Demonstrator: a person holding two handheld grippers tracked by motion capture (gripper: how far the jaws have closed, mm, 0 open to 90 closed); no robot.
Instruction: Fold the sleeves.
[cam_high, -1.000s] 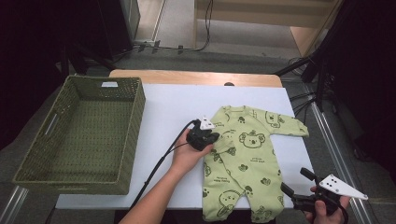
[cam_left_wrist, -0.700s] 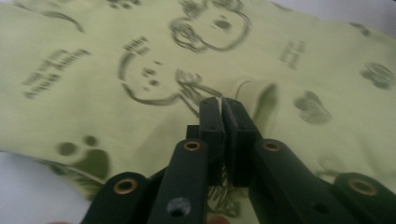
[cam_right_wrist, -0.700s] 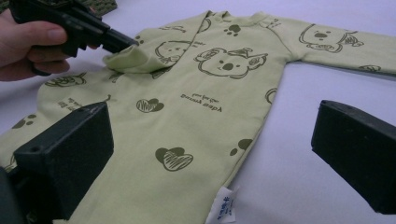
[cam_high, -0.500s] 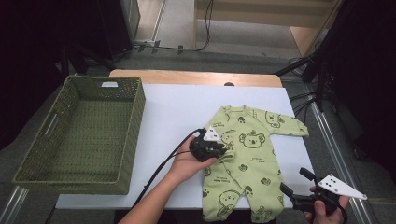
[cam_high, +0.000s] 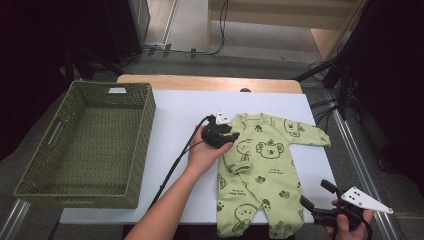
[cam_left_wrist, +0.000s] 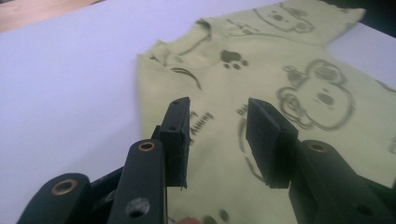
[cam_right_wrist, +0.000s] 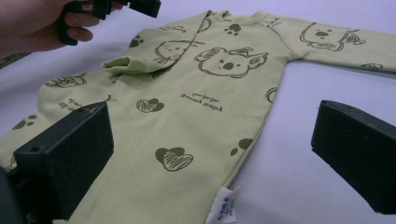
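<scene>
High view: a green baby suit (cam_high: 265, 175) is seen spread flat on the white table (cam_high: 175, 120), right of a woven basket (cam_high: 85, 145). The left tongs (cam_high: 231, 136) are held over the suit's folded-in sleeve, near its neck; the right tongs (cam_high: 314, 199) are kept at the near table edge, beside the suit's leg.

Left gripper view: the left tongs (cam_left_wrist: 217, 133) have just been opening and are seen narrowly parted above the suit (cam_left_wrist: 289, 93), with nothing pinched between the pads.

Right gripper view: the right tongs (cam_right_wrist: 210, 154) are spread wide, gripping nothing, with the suit (cam_right_wrist: 196, 107) lying in front of them. The folded sleeve (cam_right_wrist: 140, 58) is seen resting across the chest.
</scene>
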